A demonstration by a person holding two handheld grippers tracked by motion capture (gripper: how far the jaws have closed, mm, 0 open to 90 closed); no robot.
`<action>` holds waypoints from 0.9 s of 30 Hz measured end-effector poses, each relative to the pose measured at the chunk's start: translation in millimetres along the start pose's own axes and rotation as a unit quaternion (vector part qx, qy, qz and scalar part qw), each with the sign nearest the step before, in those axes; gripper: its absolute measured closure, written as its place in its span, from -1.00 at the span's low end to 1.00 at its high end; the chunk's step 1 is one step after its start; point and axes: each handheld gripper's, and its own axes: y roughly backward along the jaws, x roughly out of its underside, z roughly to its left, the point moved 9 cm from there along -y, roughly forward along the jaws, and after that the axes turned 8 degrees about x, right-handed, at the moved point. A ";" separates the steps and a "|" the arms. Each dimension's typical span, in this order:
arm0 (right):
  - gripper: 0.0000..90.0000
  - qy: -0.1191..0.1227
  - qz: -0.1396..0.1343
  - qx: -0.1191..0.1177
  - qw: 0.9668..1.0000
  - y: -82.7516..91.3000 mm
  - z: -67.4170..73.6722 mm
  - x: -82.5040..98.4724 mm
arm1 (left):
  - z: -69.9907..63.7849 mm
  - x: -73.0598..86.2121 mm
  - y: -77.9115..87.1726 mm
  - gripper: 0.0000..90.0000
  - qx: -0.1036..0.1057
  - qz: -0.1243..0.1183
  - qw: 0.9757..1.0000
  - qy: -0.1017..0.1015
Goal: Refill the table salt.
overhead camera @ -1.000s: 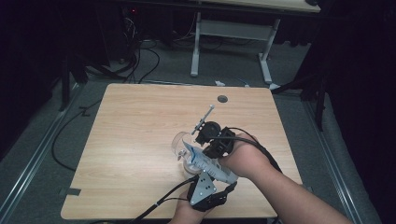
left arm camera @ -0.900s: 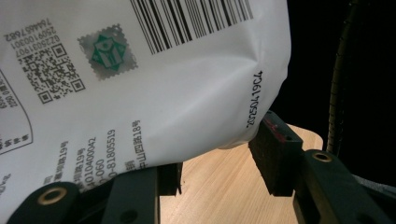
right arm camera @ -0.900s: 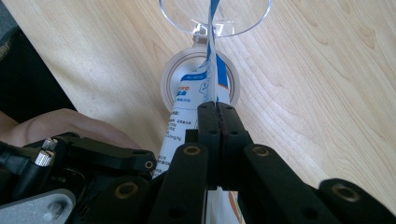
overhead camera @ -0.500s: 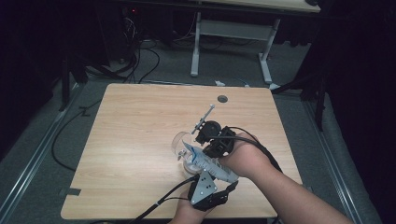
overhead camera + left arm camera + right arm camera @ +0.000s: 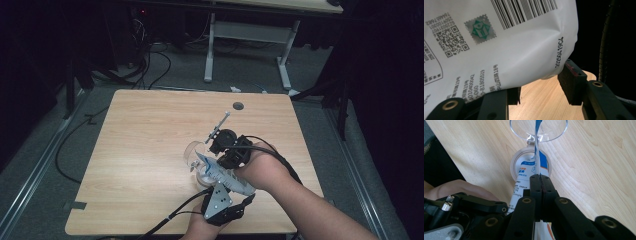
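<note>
White plastic pouch [image 5: 220,172] with blue print and a barcode lay tilted in the lower middle of the high view, its top end over a clear round plastic cup [image 5: 196,152] on the pale wooden table [image 5: 150,145]; the right gripper [image 5: 540,178], at the centre of its own view, had its 2 black jaws pressed flat together on the pouch's thin edge, with the cup's rim at the top of that frame; the left gripper [image 5: 539,85] held its 2 jaws part-way apart around the pouch's bulging lower end, the right jaw touching the film near a printed date code; whether the left jaw pressed it I could not tell.
</note>
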 end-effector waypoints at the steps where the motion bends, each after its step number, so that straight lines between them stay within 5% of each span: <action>1: 1.00 0.001 0.000 0.000 1.000 -0.2 0.2 -0.2 | 0.0 -0.2 0.1 0.22 0.000 0.000 1.000 0.001; 27: 1.00 0.005 0.000 0.000 1.000 -4.1 2.8 -3.1 | -0.5 5.9 -0.6 0.17 0.003 0.001 1.000 0.006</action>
